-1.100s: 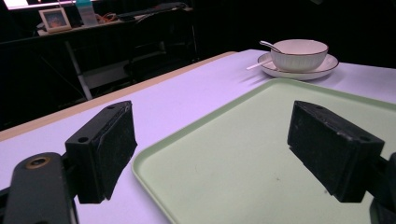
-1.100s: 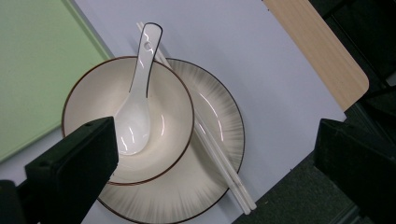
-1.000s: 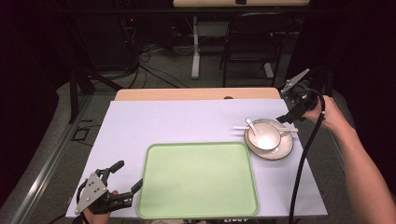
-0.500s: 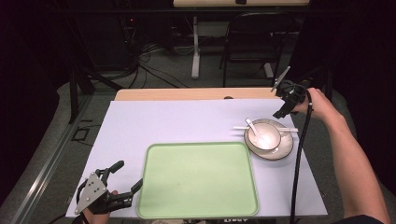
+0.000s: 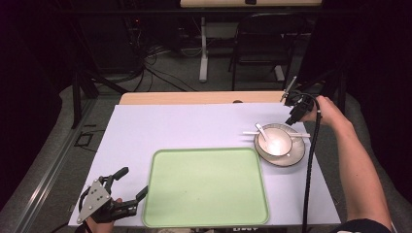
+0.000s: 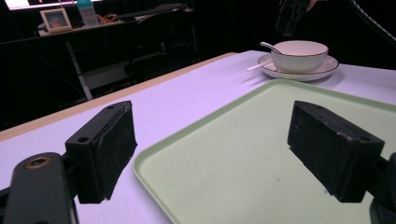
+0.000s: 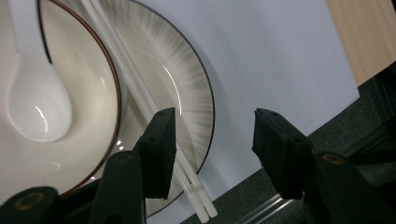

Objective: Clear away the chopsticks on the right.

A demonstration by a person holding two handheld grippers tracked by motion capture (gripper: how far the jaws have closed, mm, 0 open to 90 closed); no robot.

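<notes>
Right gripper: jaws spread, empty, held above the far right table edge on an outstretched forearm. Just below it: two white glossy chopsticks across one round ribbed plate, one bowl, one white spoon inside. Left gripper: jaws spread, empty, at the near-left corner of one matte green tray with rounded corners.

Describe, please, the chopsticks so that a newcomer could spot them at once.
On the table's right side a striped plate carries a white bowl. The chopsticks lie across the plate behind the bowl: two thin white sticks, unlike the broad white spoon inside the bowl.
</notes>
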